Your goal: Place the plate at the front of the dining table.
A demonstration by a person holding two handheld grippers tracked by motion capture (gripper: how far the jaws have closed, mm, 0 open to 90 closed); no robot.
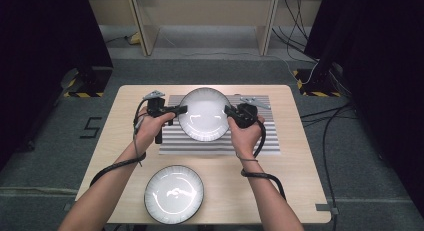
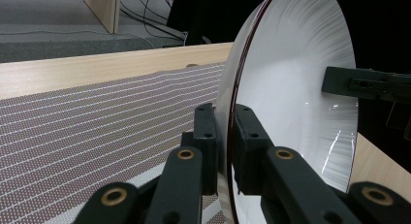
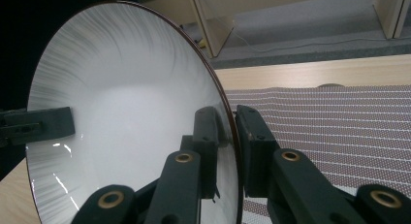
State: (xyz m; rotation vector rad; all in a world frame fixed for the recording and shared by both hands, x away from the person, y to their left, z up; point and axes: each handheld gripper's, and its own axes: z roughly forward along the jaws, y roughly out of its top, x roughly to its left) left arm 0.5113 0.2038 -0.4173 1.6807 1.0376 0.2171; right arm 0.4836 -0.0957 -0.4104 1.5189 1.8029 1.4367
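Observation:
A white plate (image 1: 204, 113) with a dark rim is held up over the striped placemat (image 1: 220, 141), its face turned toward the person. My left gripper (image 1: 181, 110) is shut on its left rim and my right gripper (image 1: 229, 111) is shut on its right rim. In the left gripper view the plate (image 2: 295, 88) stands edge-on between my jaws, left gripper (image 2: 226, 136), with the other gripper's jaw at the far rim. The right gripper view shows the plate (image 3: 121, 117) pinched the same way by my right gripper (image 3: 231, 136). A second white plate (image 1: 174, 193) lies flat near the table's front edge.
The wooden table (image 1: 295, 156) carries the placemat in its middle. Cables (image 1: 265, 176) trail from both grippers along the forearms. Beyond the table are wooden furniture legs (image 1: 142, 28), dark curtains and floor cables (image 1: 330, 121).

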